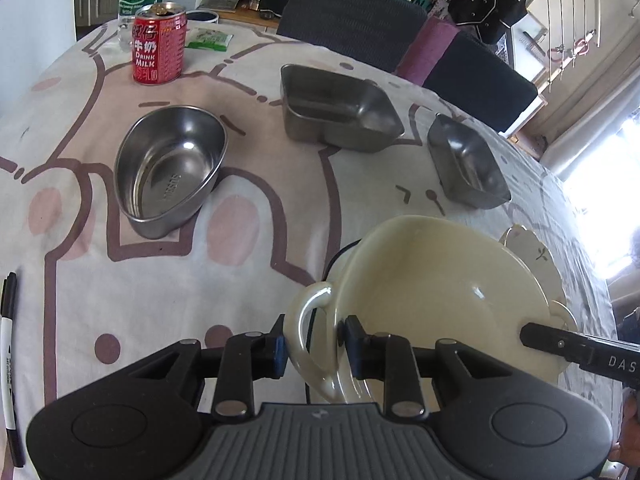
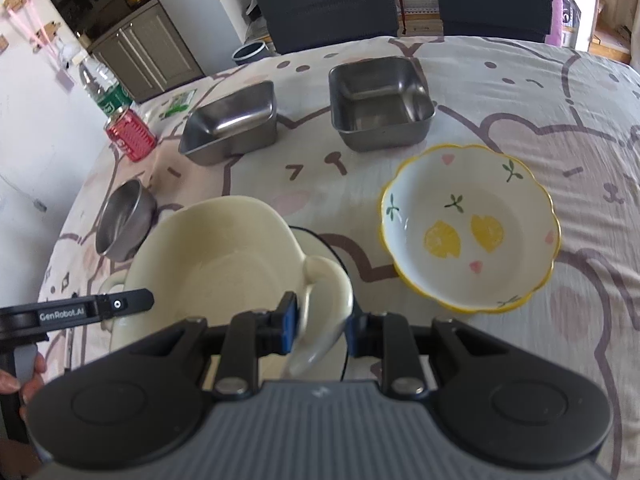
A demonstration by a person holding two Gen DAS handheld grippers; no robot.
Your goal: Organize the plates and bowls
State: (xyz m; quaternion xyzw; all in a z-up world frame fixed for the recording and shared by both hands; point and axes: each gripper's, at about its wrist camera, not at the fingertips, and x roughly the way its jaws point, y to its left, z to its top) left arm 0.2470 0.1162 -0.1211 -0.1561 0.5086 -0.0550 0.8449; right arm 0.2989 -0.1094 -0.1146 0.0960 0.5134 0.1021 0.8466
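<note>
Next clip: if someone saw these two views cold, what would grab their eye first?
Front and centre, the cream two-handled bowl is carried between both tools: the left tool pinches one loop handle, the right tool the other. Just right of it sits the scalloped lemon-print bowl. Beyond, three steel dishes are spread over the cartoon tablecloth, with a red milk can at the far left.

light: bright daylight, blown out at the window (image 1: 600,184), right edge of left wrist view
glare: highlights on steel bowl (image 1: 170,168)
blur: slight, right wrist view
distortion: fisheye, dark corners
</note>
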